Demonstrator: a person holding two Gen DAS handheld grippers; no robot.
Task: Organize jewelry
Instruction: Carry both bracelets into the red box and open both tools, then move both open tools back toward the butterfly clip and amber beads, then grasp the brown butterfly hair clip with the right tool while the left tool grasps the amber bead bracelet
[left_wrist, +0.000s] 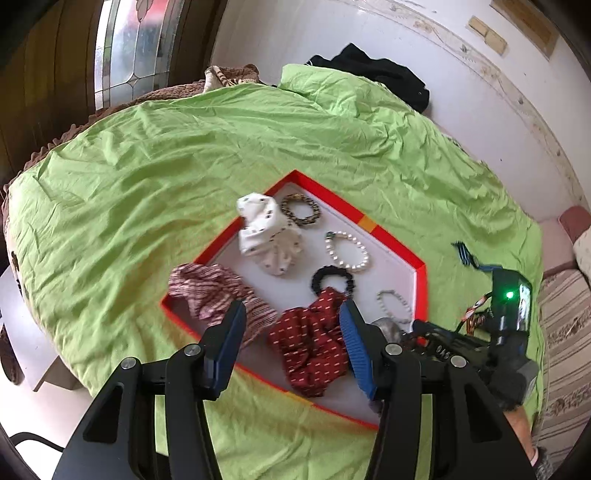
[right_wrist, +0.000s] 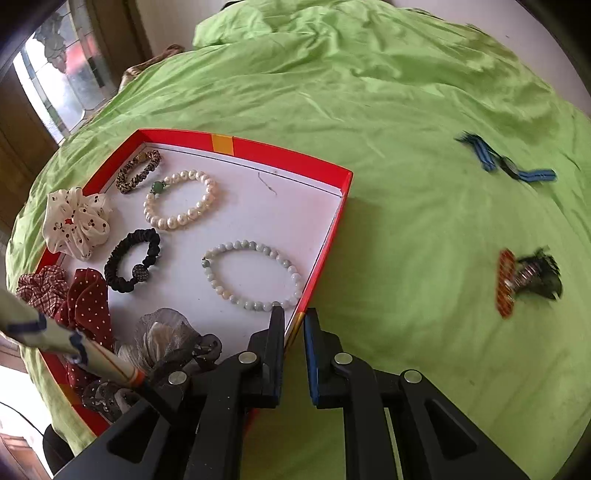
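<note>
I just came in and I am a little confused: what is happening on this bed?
A person is sorting jewelry with two handheld tools. The red-rimmed tray on the green sheet already holds bracelets and fabric scrunchies. The left tool hangs open above the dark red scrunchie. The right tool, nearly shut, straddles the tray's edge. Two hair clips lie outside.

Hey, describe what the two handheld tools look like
Both tools are black, with angular cut-out linkage arms, silver round pivot bolts and ribbed blue pads on the fingers. The left tool, the right tool. The right tool's body carries a green light and loose wires.
</note>
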